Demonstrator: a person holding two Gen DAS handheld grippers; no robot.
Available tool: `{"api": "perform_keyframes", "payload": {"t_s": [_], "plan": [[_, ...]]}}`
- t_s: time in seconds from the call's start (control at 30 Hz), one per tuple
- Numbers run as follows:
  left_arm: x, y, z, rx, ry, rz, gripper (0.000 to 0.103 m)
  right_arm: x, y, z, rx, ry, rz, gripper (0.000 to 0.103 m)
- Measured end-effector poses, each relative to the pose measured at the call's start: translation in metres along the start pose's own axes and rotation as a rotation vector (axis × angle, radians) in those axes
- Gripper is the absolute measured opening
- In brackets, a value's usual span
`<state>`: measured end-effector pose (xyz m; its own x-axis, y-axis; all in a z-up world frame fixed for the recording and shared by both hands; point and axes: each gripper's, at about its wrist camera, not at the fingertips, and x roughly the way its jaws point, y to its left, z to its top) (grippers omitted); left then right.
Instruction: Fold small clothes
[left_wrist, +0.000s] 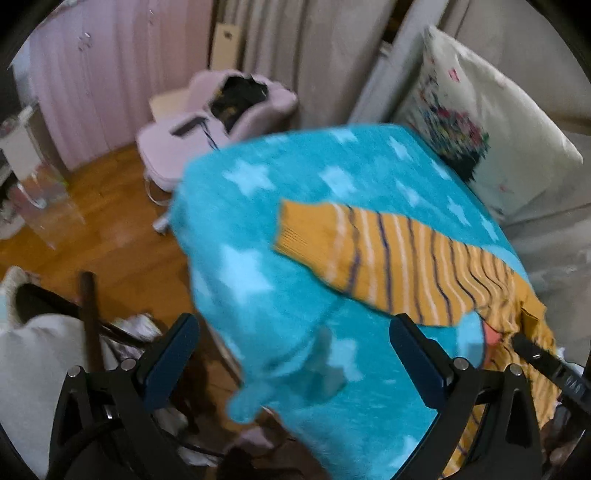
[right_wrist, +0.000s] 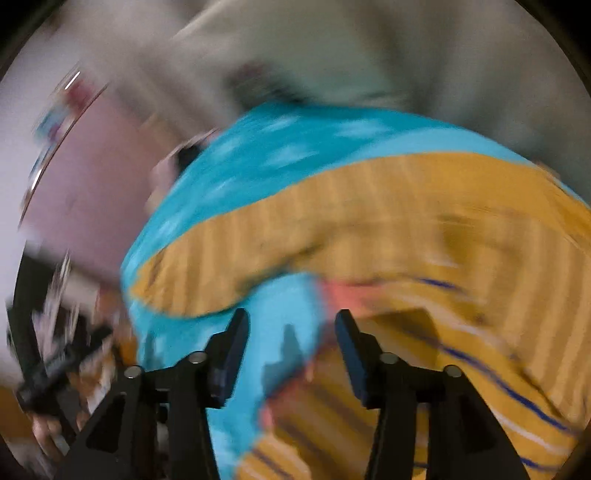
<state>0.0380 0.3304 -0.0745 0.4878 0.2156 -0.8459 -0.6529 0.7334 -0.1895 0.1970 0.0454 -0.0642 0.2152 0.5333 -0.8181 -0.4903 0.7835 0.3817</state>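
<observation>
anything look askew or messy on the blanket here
The striped sweater is not flat: one sleeve lies spread diagonally over the star blanket, while its body is bunched at the blanket's right edge. Both grippers, left and right, are open and hold nothing. The right view is too blurred for more.

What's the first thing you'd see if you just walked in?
A bright blue blanket with pale stars, spread out in the middle. On it lies a yellow striped sweater, one sleeve stretched left. Both tools, left and right, hang open just above them.
</observation>
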Motion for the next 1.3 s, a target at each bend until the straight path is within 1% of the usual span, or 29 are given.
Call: {"api": "perform_keyframes", "payload": {"t_s": [0.07, 0.1, 0.13, 0.17, 0.27, 0.33, 0.37, 0.4, 0.43, 0.5, 0.53, 0.57, 0.6, 0.7, 0.77, 0.8, 0.83, 0.87, 0.9, 0.93, 0.97, 1.0, 1.07, 1.13, 1.23, 1.27, 1.3], "plan": [[-0.012, 0.016, 0.002, -0.023, -0.033, 0.015, 0.103, 0.026, 0.048, -0.001, -0.155, 0.041, 0.011, 0.061], [-0.014, 0.021, 0.003, -0.031, -0.041, 0.020, 0.103, 0.046, 0.083, -0.003, -0.271, 0.067, 0.002, 0.061], [-0.018, 0.029, 0.004, -0.042, -0.049, 0.031, 0.103, 0.054, 0.100, -0.005, -0.328, 0.077, -0.003, 0.061], [-0.022, 0.038, 0.005, -0.052, -0.053, 0.042, 0.103, 0.069, 0.126, -0.007, -0.411, 0.084, -0.012, 0.061], [-0.030, 0.063, 0.005, -0.093, -0.063, 0.062, 0.103, 0.110, 0.186, -0.009, -0.594, 0.085, -0.057, 0.065], [-0.033, 0.075, 0.003, -0.116, -0.054, 0.058, 0.103, 0.137, 0.208, -0.008, -0.649, 0.092, -0.092, 0.065], [-0.033, 0.077, 0.002, -0.120, -0.053, 0.054, 0.103, 0.150, 0.211, -0.006, -0.655, 0.114, -0.106, 0.065], [-0.033, 0.079, 0.001, -0.120, -0.053, 0.050, 0.103, 0.166, 0.215, -0.003, -0.644, 0.146, -0.119, 0.065], [-0.033, 0.079, 0.000, -0.117, -0.052, 0.050, 0.103, 0.170, 0.213, 0.000, -0.625, 0.154, -0.121, 0.064], [-0.028, 0.076, 0.000, -0.102, -0.042, 0.040, 0.103, 0.169, 0.206, 0.009, -0.550, 0.124, -0.112, 0.026], [-0.027, 0.074, 0.001, -0.101, -0.039, 0.030, 0.103, 0.164, 0.198, 0.018, -0.471, 0.129, -0.095, 0.010], [-0.026, 0.070, 0.002, -0.100, -0.039, 0.017, 0.103, 0.155, 0.187, 0.027, -0.381, 0.121, -0.054, 0.010], [-0.025, 0.068, 0.003, -0.097, -0.040, 0.007, 0.103, 0.138, 0.175, 0.033, -0.312, 0.089, -0.030, 0.010], [-0.024, 0.047, 0.007, -0.056, -0.047, -0.036, 0.103, 0.092, 0.143, 0.047, -0.174, -0.010, -0.013, 0.010], [-0.024, 0.029, 0.006, -0.021, -0.047, -0.066, 0.103, 0.049, 0.106, 0.051, -0.074, -0.086, -0.030, 0.010], [-0.024, 0.022, 0.005, -0.008, -0.045, -0.079, 0.103, 0.023, 0.077, 0.049, -0.014, -0.134, -0.058, 0.010], [-0.025, 0.011, 0.002, 0.012, -0.042, -0.098, 0.103, 0.007, 0.058, 0.047, 0.028, -0.163, -0.081, 0.010], [-0.025, 0.006, 0.000, 0.022, -0.039, -0.107, 0.103, -0.013, 0.033, 0.042, 0.082, -0.195, -0.110, 0.010], [-0.026, -0.006, -0.005, 0.042, -0.032, -0.123, 0.103, -0.038, -0.005, 0.033, 0.157, -0.232, -0.160, 0.010], [-0.028, -0.014, -0.008, 0.058, -0.027, -0.134, 0.103, -0.050, -0.026, 0.028, 0.201, -0.251, -0.194, 0.010], [-0.029, -0.023, -0.012, 0.077, -0.024, -0.142, 0.103, -0.067, -0.057, 0.019, 0.261, -0.270, -0.234, 0.010], [-0.031, -0.028, -0.015, 0.091, -0.023, -0.147, 0.103, -0.086, -0.096, 0.004, 0.344, -0.287, -0.281, 0.010], [-0.036, -0.047, -0.026, 0.137, -0.019, -0.157, 0.103, -0.113, -0.148, -0.020, 0.461, -0.313, -0.352, 0.010], [-0.040, -0.062, -0.037, 0.175, -0.013, -0.165, 0.103, -0.137, -0.201, -0.055, 0.589, -0.329, -0.436, 0.010], [-0.046, -0.086, -0.054, 0.231, -0.006, -0.179, 0.103, -0.156, -0.261, -0.096, 0.736, -0.323, -0.511, 0.011], [-0.048, -0.093, -0.060, 0.247, -0.005, -0.182, 0.103, -0.157, -0.277, -0.105, 0.757, -0.308, -0.505, 0.011], [-0.050, -0.100, -0.065, 0.262, -0.004, -0.187, 0.103, -0.159, -0.294, -0.115, 0.783, -0.279, -0.481, 0.011]]}}
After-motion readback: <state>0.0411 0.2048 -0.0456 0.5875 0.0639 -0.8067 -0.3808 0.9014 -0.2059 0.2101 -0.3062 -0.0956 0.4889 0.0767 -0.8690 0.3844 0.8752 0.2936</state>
